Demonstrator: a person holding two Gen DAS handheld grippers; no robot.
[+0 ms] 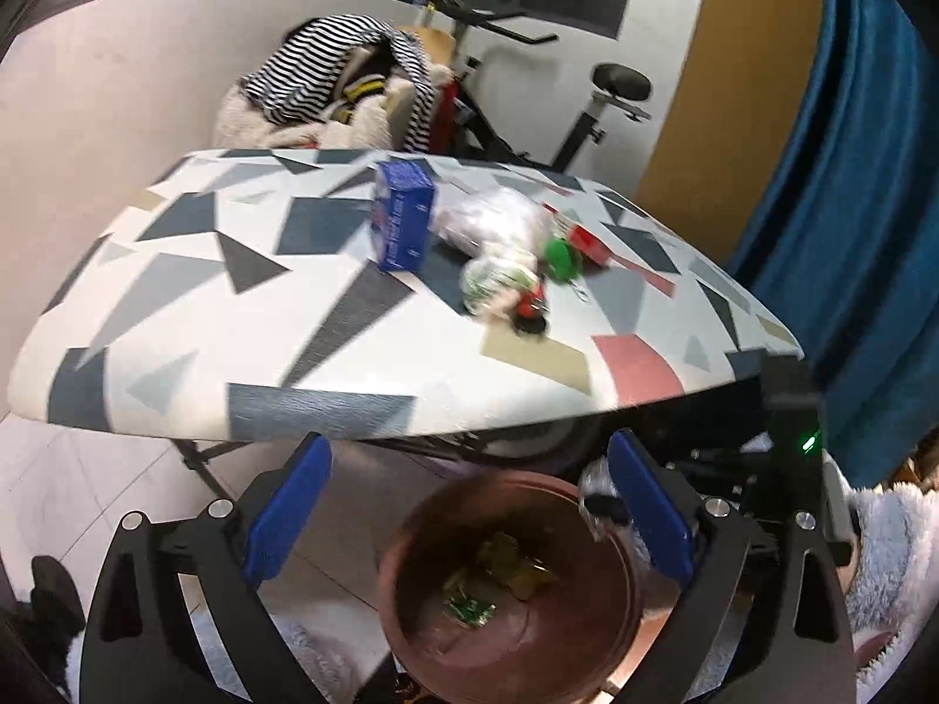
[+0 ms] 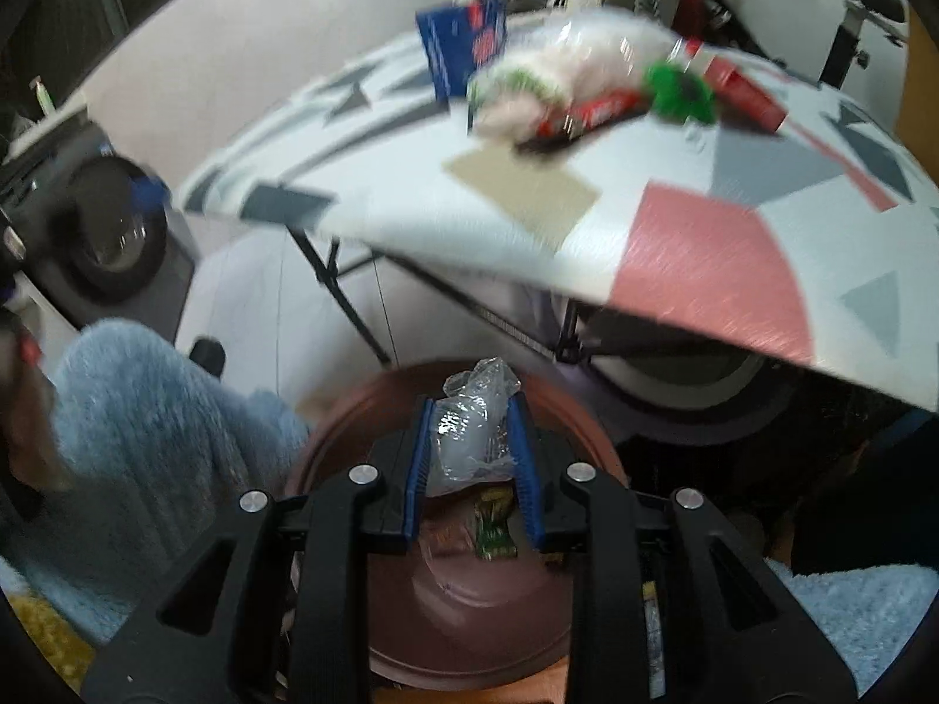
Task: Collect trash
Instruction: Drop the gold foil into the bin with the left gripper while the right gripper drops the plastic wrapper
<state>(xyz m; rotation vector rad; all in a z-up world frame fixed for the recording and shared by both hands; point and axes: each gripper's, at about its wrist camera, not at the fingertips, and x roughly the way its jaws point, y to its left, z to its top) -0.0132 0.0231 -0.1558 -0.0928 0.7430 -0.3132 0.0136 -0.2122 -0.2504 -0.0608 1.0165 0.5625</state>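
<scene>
My left gripper (image 1: 469, 504) stands open wide above a brown round bin (image 1: 399, 586) with several wrappers (image 1: 505, 569) at its bottom. A small crumpled scrap (image 1: 598, 498) hangs beside its right pad; whether it touches the pad I cannot tell. My right gripper (image 2: 472, 410) is shut on a crumpled clear plastic wrapper (image 2: 469, 446) over the same bin (image 2: 328, 434). On the patterned table (image 1: 235, 322) lie a blue carton (image 1: 402, 217), a clear plastic bag (image 1: 493, 217), a green lid (image 1: 563, 258), a red box (image 1: 593, 243) and a red wrapper (image 1: 528, 305).
The table's near edge (image 2: 528, 270) overhangs the bin, with folding legs (image 2: 352, 305) beneath. Behind the table stand an exercise bike (image 1: 587, 117) and a chair heaped with striped clothes (image 1: 352, 70). A blue curtain (image 1: 851, 176) hangs on the right. Fluffy pale-blue sleeves (image 2: 147, 410) flank the bin.
</scene>
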